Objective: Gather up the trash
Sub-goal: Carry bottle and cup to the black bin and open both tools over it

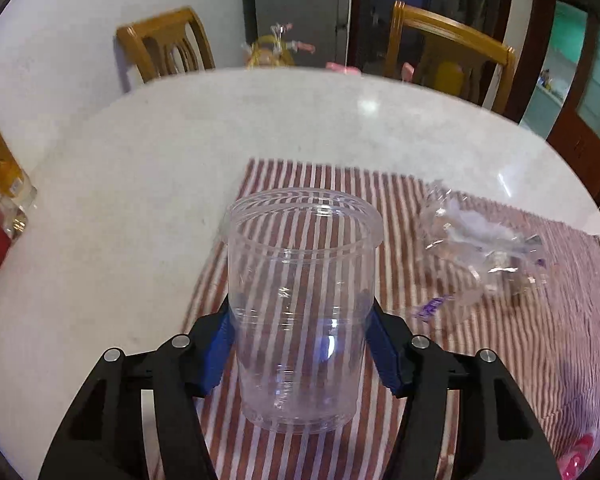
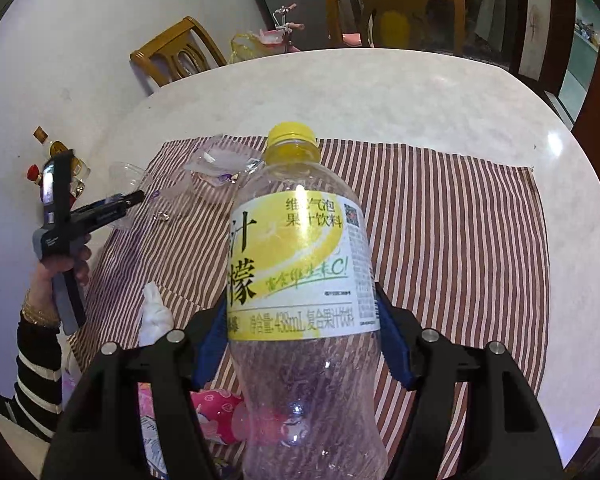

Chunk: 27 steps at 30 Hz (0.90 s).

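Clamped between my left gripper's [image 1: 300, 344] 2 blue pads, the clear plastic cup [image 1: 302, 300] stands upright on the striped cloth [image 1: 480, 344]. My right gripper [image 2: 300, 344] squeezes the yellow-capped, lemon-labelled clear bottle [image 2: 300, 264]; crumpled clear wrapper [image 1: 484, 248] lies nearby.

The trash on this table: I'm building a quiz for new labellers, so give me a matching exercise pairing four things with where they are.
Things:
1. clear cup
2. lemon drink bottle
3. crumpled clear wrapper
4. white tissue

Places:
A. between the right gripper's pads
B. loose on the striped cloth, by its near left edge
C. between the left gripper's pads
D. on the cloth, right of the cup

Pairs: 1-C, 2-A, 3-D, 4-B
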{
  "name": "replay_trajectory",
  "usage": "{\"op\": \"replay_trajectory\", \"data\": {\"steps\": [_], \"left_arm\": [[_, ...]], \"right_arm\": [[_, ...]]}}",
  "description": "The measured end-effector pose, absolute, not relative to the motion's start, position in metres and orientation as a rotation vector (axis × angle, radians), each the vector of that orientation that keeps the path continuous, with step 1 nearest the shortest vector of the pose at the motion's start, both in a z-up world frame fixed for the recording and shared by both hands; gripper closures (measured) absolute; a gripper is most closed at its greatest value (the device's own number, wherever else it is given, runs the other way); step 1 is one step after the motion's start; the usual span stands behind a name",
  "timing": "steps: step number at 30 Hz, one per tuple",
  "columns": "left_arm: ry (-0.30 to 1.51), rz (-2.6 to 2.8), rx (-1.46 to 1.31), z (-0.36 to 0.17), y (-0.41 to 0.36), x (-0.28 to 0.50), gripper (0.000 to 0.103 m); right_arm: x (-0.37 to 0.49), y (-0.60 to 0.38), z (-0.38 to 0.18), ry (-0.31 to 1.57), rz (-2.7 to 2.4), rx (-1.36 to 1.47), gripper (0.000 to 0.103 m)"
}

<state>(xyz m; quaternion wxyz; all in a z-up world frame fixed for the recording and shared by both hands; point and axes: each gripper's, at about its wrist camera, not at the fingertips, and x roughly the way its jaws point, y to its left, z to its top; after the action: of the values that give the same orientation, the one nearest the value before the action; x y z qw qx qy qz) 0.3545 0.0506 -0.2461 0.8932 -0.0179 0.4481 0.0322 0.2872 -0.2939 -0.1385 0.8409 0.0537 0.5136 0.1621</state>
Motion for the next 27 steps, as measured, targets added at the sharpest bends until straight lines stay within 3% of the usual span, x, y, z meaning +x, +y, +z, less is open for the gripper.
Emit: {"op": "replay_trajectory", "data": {"steps": [6,15,21,27], "left_arm": [[0.848,-0.003,-0.037,-0.202,0.033,0.311,0.044],[0.778,-0.305,0.031,-0.152,-0.071,0.242,0.044],[0.745,-0.545,0.093,-0.134,-0.168,0.196,0.044],[0.721,-0.773,0.184,-0.125,-0.268,0.137,0.044]], "right_arm": [[0.278,-0.294,-0.139,1.076,0.348,0.153,0.038],[0.214,-0.35,-0.118,1.001,0.259,0.305,0.039],[0.107,-0.456,-0.106,0.913,-0.015,0.451,0.039],[-0.05,-0.594,-0.153,0.907,-0.504,0.672,0.038]]}}
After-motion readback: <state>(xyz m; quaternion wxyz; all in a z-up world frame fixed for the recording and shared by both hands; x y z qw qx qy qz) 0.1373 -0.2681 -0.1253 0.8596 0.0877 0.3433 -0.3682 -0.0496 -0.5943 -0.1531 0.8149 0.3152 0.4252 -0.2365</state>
